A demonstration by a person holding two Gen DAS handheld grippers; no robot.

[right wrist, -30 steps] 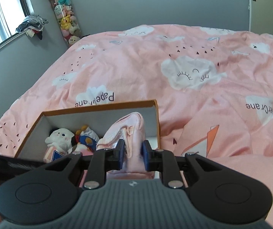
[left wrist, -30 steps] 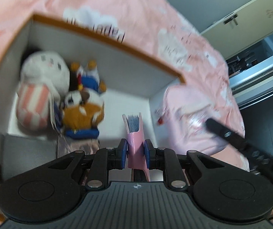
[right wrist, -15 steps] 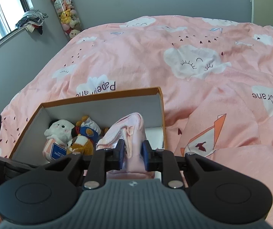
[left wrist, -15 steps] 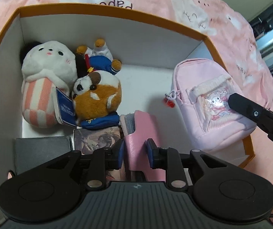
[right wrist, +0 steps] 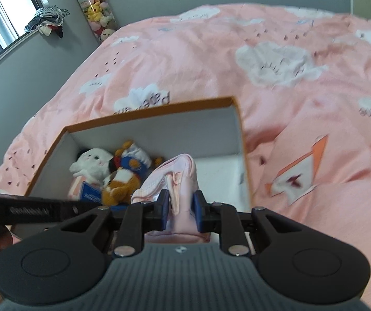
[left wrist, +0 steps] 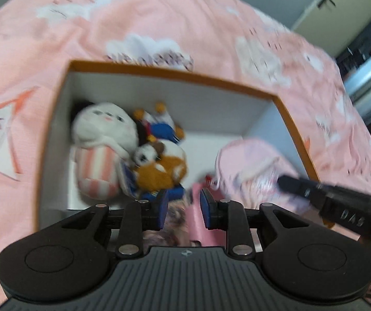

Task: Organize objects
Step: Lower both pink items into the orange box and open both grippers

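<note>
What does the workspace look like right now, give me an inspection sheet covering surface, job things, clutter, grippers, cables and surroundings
Surface: pink bedspread with a cloud print, rumpled.
Job's things: open box on the bed; white plush, brown plush and blue plush along its left side; pink backpack at its right side; pink card holder near the front.
Clutter: clothes on the windowsill.
Grippers: left gripper open, the card holder between its pads; right gripper shut on the backpack's top.
Cables: a dark cable at the left view's lower right edge.
Surroundings: grey walls, window, tall tube of plush toys, pale door.
</note>
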